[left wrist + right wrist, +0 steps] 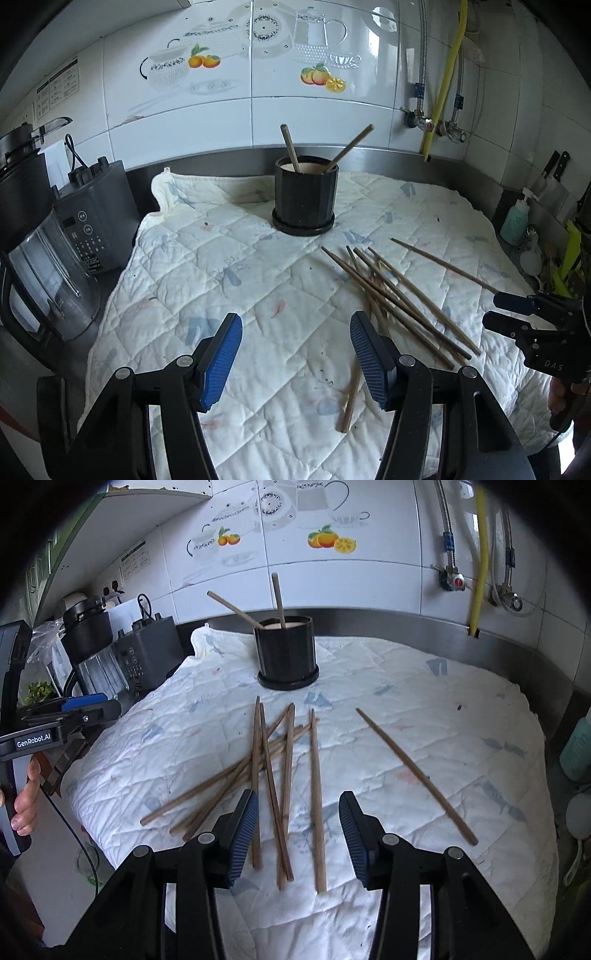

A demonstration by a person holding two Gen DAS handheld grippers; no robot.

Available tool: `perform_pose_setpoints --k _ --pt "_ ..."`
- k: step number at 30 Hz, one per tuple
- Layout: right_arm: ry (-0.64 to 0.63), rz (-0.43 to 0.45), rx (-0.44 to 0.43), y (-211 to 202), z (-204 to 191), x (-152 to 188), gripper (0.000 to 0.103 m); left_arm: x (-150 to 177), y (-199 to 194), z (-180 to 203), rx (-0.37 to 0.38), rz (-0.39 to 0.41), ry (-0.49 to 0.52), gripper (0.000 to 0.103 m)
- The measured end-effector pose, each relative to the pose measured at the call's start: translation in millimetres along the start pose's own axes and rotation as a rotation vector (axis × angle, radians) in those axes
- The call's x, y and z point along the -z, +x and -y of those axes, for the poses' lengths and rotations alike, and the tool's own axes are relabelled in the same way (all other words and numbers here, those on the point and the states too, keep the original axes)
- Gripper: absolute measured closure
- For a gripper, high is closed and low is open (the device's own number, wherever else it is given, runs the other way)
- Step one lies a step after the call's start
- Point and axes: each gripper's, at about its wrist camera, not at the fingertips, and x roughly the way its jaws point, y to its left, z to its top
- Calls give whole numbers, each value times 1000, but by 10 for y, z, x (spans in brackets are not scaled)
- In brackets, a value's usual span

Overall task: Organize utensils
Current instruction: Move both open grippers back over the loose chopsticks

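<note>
Two brown wooden chopsticks [291,149] already stand tilted in the ribbed black cylindrical holder [306,195] at the back of the white quilted cloth [207,266] — so the sorting looks barely begun. Left to gather is a crossed heap of brown wooden chopsticks [273,771] lying loose in the middle of the cloth, plus one stray chopstick [413,775] lying apart to the right of the heap.

The left gripper [295,363] hangs over bare cloth beside the heap, its blue pads standing apart with nothing between them. The right gripper [297,840] hovers above the near ends of the heap, jaws parted and gripping nothing — whether a pad brushes a stick I cannot tell.

How many sticks overlap in the heap is hard to count, and the holder's inside is hidden below its rim.
</note>
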Motion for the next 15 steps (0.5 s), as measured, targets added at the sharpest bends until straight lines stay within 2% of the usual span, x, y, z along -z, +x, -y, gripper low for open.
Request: perform_pose_setpoints --k 4,9,15 --pt "-17 -33 5 89 -66 161 58 224 65 46 31 -18 10 39" --pt "10 -35 0 104 -60 270 63 484 193 189 80 -68 46 51" --pt "65 -20 31 34 73 330 65 649 196 480 173 -48 81 52"
